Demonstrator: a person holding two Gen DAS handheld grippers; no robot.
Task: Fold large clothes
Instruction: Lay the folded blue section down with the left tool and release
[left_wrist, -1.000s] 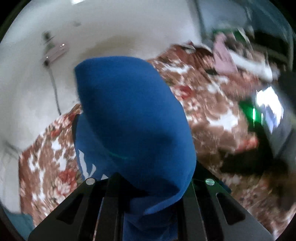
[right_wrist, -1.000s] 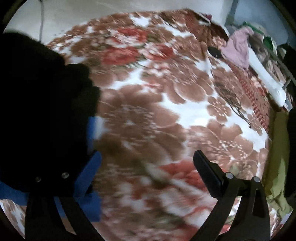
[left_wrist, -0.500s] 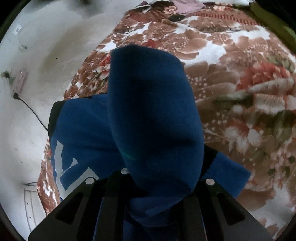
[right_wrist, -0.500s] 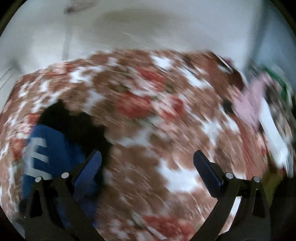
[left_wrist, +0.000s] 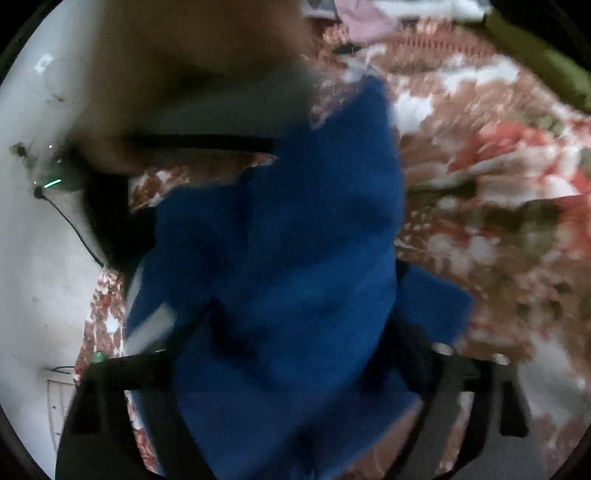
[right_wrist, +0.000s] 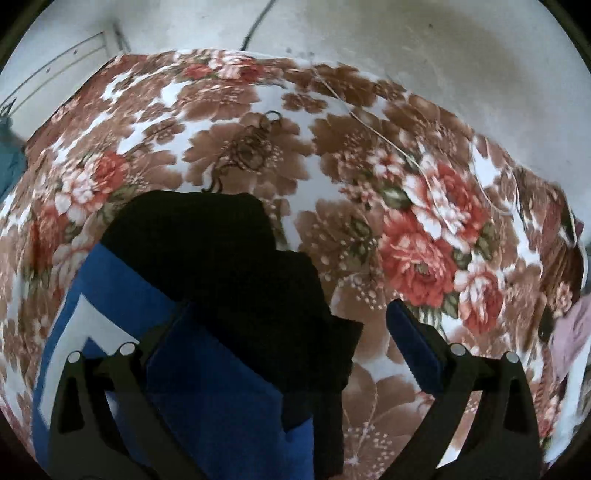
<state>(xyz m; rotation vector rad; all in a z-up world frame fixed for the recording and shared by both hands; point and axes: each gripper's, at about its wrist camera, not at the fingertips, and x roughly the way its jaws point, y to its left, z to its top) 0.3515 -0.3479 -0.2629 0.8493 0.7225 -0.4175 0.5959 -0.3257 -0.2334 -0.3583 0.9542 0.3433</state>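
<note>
A blue garment with white print and black parts (right_wrist: 110, 295) lies on the floral blanket (right_wrist: 406, 240). In the left wrist view the blue cloth (left_wrist: 295, 240) drapes over my left gripper (left_wrist: 291, 354), whose fingers stand wide apart, with the cloth between and over them. In the right wrist view my right gripper (right_wrist: 284, 332) is open just above the garment's black part (right_wrist: 229, 258); its left finger (right_wrist: 162, 332) lies over the blue cloth, its right finger (right_wrist: 413, 339) over the blanket.
A pale wall (right_wrist: 406, 44) with a cable (right_wrist: 258, 22) runs behind the bed. A pink cloth (left_wrist: 365, 22) and an olive-green cloth (left_wrist: 535, 66) lie at the bed's far side. A dark blurred shape (left_wrist: 184, 92) fills the left view's top.
My left gripper's fingers have spread apart, and the blue cloth has slumped between them. My right gripper has swung over onto the garment. Both views have shifted.
</note>
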